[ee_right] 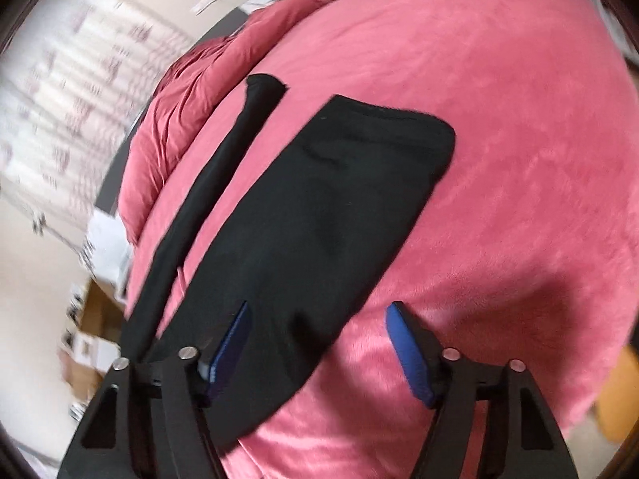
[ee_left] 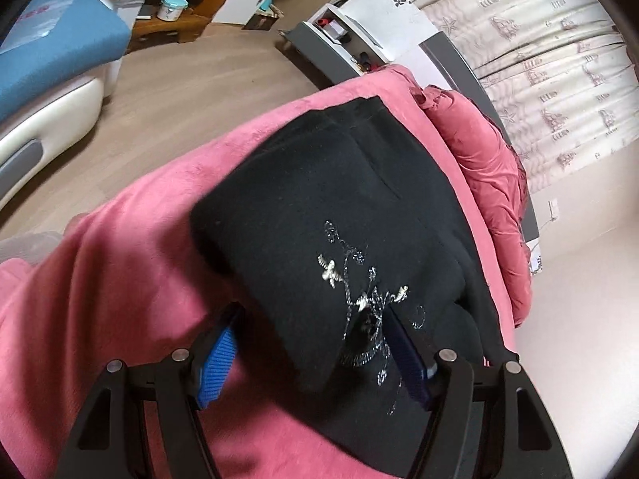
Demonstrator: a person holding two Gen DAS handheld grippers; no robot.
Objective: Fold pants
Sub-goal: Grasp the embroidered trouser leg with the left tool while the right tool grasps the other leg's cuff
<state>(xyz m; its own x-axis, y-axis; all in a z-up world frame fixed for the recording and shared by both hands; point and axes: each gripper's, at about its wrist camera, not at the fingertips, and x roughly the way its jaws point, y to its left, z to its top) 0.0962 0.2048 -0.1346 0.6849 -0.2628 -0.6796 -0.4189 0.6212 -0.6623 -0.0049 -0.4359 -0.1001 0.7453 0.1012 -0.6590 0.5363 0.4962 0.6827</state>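
Note:
Black pants (ee_left: 339,215) with a silver floral embroidery lie on a pink blanket (ee_left: 131,279), one part folded over another. My left gripper (ee_left: 311,319) is open, its blue-padded jaws straddling the near folded edge of the pants without clamping it. In the right wrist view the pants (ee_right: 319,207) lie flat, with a narrow black strip (ee_right: 211,183) beside the wide part. My right gripper (ee_right: 317,315) is open above the near end of the wide part, its left finger (ee_right: 235,335) over the fabric and its right finger (ee_right: 407,343) over the blanket.
A rumpled red duvet (ee_left: 487,183) lies along the far side of the blanket. A wooden floor (ee_left: 179,92), a blue and white seat (ee_left: 52,64), a white cabinet (ee_left: 375,20) and patterned curtains (ee_left: 559,60) surround the bed.

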